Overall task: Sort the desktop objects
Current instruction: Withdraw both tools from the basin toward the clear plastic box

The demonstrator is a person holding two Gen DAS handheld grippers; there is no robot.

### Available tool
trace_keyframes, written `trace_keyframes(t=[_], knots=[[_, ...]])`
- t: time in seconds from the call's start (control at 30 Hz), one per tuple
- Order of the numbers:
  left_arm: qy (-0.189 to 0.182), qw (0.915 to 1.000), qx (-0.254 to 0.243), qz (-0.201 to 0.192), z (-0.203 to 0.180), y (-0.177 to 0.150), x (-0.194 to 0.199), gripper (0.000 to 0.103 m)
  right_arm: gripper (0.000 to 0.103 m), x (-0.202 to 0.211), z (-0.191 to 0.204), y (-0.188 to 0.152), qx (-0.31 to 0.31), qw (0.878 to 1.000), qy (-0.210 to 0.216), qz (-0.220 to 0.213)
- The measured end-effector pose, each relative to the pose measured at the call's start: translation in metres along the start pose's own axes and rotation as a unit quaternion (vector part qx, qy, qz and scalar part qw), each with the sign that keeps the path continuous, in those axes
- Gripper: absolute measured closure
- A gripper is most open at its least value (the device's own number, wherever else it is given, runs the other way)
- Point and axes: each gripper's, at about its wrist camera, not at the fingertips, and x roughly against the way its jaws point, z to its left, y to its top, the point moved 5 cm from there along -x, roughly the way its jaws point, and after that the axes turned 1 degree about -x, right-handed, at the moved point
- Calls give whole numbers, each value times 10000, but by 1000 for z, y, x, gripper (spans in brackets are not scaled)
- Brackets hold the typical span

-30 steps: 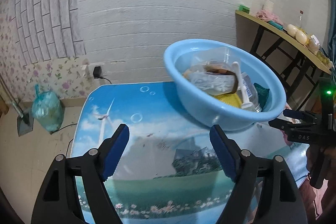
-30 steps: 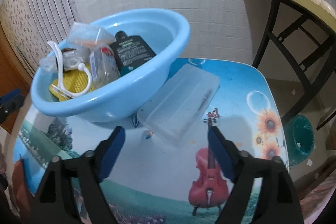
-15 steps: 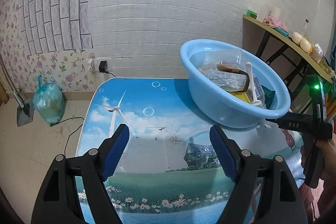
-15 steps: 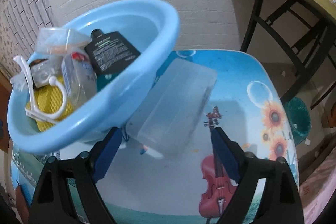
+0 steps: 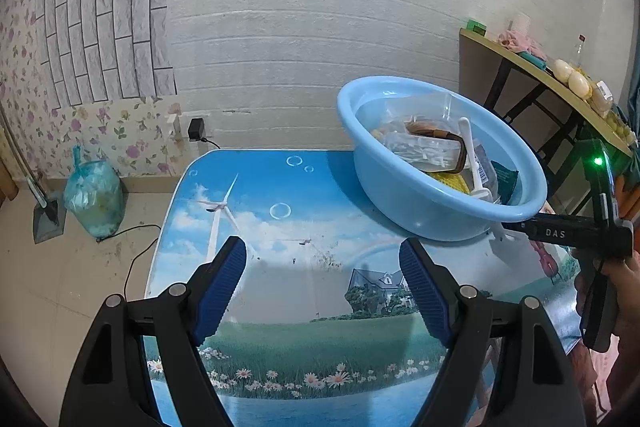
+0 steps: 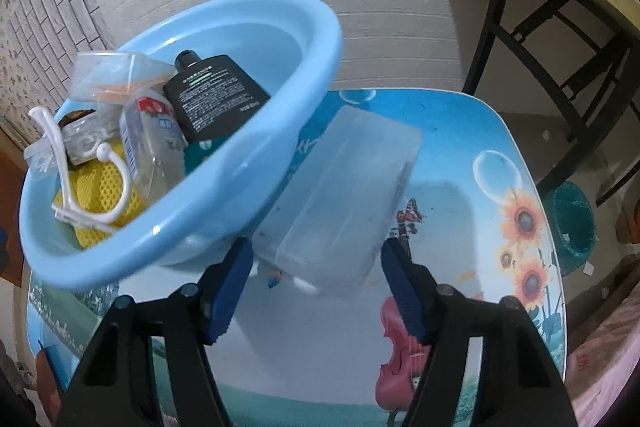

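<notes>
A light blue basin (image 5: 404, 195) (image 6: 248, 147) sits tilted on the picture-printed table (image 5: 280, 267), one side resting on a clear plastic box (image 6: 344, 199). In it lie a black bottle (image 6: 216, 99), a clear bottle (image 6: 152, 143), a white hook (image 6: 64, 163), a yellow mesh pad (image 6: 108, 195), clear bags (image 6: 116, 75) and a brown-rimmed tape roll (image 5: 440, 143). My left gripper (image 5: 322, 291) is open and empty over the table, left of the basin. My right gripper (image 6: 316, 287) is open and empty, just before the clear box; it also shows in the left wrist view (image 5: 568, 231).
A white brick wall stands behind the table. A side table (image 5: 552, 79) with small items stands at the right. A teal bin (image 6: 572, 223) is on the floor right of the table. A tied green bag (image 5: 94, 195) and a dustpan lie on the floor at left.
The left gripper has drawn back and left, so the basin sits farther off. The right gripper has moved closer to the clear box and basin. Both stay open.
</notes>
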Motion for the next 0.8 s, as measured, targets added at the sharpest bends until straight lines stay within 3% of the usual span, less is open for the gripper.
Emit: trace_keyframes(t=[0.23, 0.37, 0.4, 0.43, 0.47, 0.53, 0.63, 0.7, 0.8], knots=[[-72, 9999, -77, 65, -8, -5, 0, 24, 37, 12, -2, -16, 115, 9994, 316, 25], [-144, 9996, -191, 142, -17, -11, 0, 24, 39, 21, 10, -31, 549, 9967, 594, 104], [-168, 9995, -222, 163, -20, -13, 0, 24, 48, 23, 13, -36, 707, 9956, 596, 116], [-195, 9993, -256, 188, -22, -15, 0, 24, 66, 27, 20, -43, 884, 9934, 722, 144], [-234, 9990, -306, 233, -26, -19, 0, 24, 69, 27, 23, -48, 982, 9907, 915, 235], [-276, 9985, -383, 285, -32, -24, 1, 24, 69, 31, 33, -62, 1254, 9833, 1255, 396], [-335, 9978, -474, 331, -40, -31, 3, 24, 67, 37, 39, -77, 1583, 9810, 1063, 353], [-402, 9973, -482, 375, -46, -35, 2, 24, 66, 41, 34, -76, 1377, 9837, 1127, 267], [-578, 9960, -459, 504, -58, -43, -3, 24, 50, 51, 13, -66, 790, 9905, 1119, -89]])
